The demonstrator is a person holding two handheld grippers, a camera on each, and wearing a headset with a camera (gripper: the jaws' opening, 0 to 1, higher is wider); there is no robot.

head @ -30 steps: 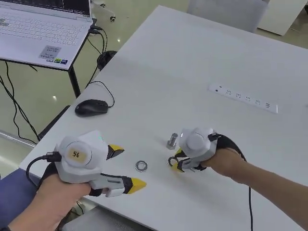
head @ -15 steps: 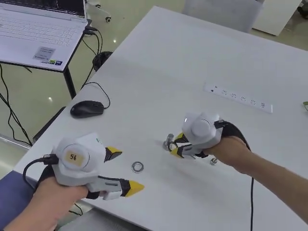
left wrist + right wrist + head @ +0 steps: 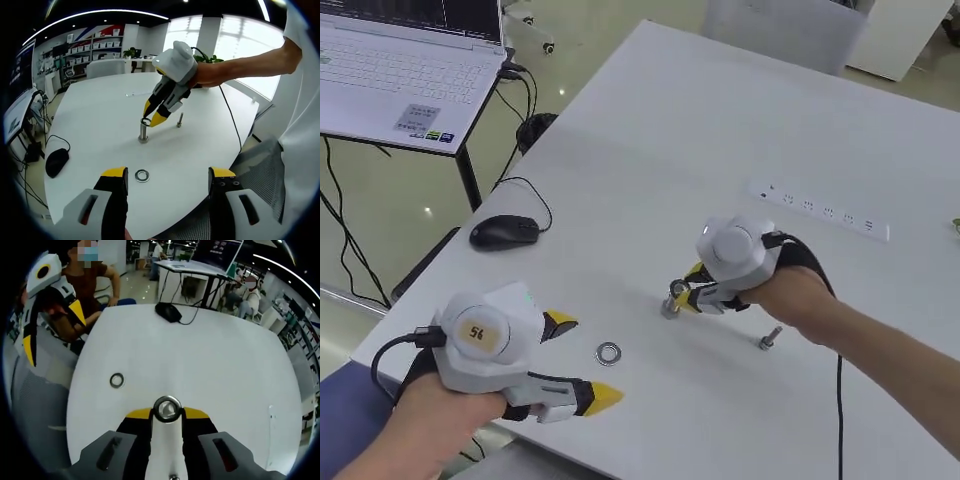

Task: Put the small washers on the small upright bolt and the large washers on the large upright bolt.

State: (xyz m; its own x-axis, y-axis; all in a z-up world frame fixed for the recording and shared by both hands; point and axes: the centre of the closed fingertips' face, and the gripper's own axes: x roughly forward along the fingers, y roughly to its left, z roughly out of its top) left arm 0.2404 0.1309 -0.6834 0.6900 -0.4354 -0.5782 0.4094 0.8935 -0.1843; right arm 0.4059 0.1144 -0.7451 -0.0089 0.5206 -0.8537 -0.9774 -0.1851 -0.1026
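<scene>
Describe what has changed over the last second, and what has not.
The right claw, shut on a washer, lifted it from the table to just over the large bolt. The open left claw, the loose washer and the large bolt stayed put.

White table (image 3: 650, 130) held black computer mouse (image 3: 504, 232), long white power strip (image 3: 825, 212). Also flat steel washer (image 3: 609, 352), lg upright steel bolt (image 3: 672, 300), sm upright bolt (image 3: 769, 338).

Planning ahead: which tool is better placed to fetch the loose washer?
Left: the left tool is open beside the loose washer; the right tool grips another washer at the large bolt.
</scene>
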